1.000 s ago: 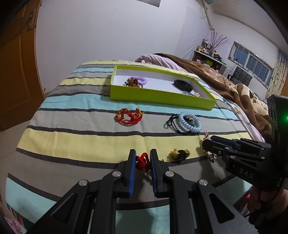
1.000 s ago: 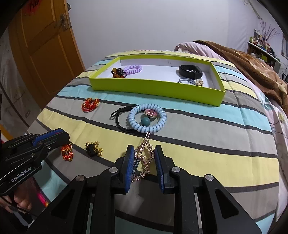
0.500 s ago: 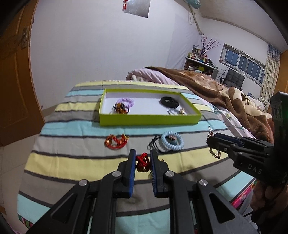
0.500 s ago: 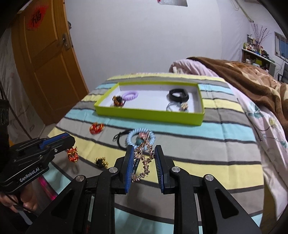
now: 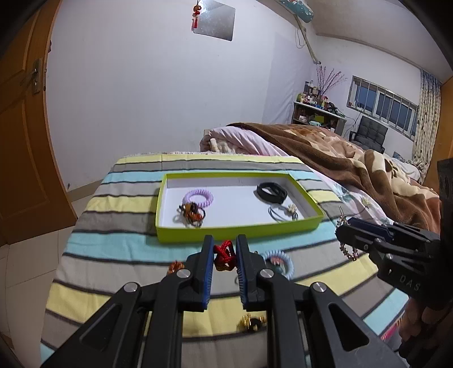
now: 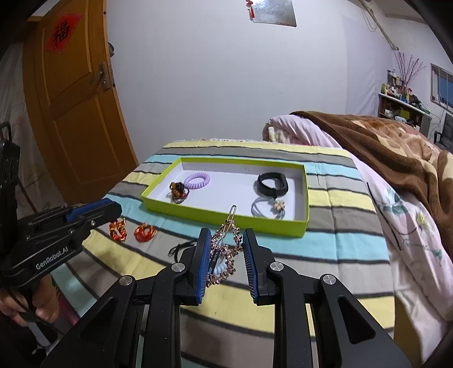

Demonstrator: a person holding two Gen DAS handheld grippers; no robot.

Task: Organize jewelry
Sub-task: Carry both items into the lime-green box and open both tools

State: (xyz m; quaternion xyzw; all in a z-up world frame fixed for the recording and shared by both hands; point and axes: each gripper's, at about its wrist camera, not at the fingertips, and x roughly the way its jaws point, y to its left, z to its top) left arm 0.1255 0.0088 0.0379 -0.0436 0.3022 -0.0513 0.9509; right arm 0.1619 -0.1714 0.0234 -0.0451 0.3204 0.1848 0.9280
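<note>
left hand-held gripper (image 5: 223, 256) clenches red knot (image 5: 223, 254); right hand-held gripper (image 6: 226, 249) grasps gold chain (image 6: 225, 252), both near tray's (image 6: 226, 216) front edge.

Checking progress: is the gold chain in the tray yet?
No. The gold chain hangs between the right gripper's pads, short of the tray.

A plain white wall (image 5: 158, 93) closes the far end of the room, with a square silvery panel (image 5: 216, 18) and a red tassel ornament (image 5: 195, 12) hung high on it. An orange-brown wooden door (image 6: 76, 110) stands at the left, bearing a red paper square (image 6: 62, 32). The bed wears a striped cover (image 6: 334, 243) and a brown blanket (image 6: 396, 147). Along the right wall run barred windows (image 5: 385, 104), a curtain (image 5: 427, 119), cluttered shelves (image 5: 317, 111) and a dark chair (image 5: 371, 134); pale floor tiles (image 5: 31, 254) show lower left
</note>
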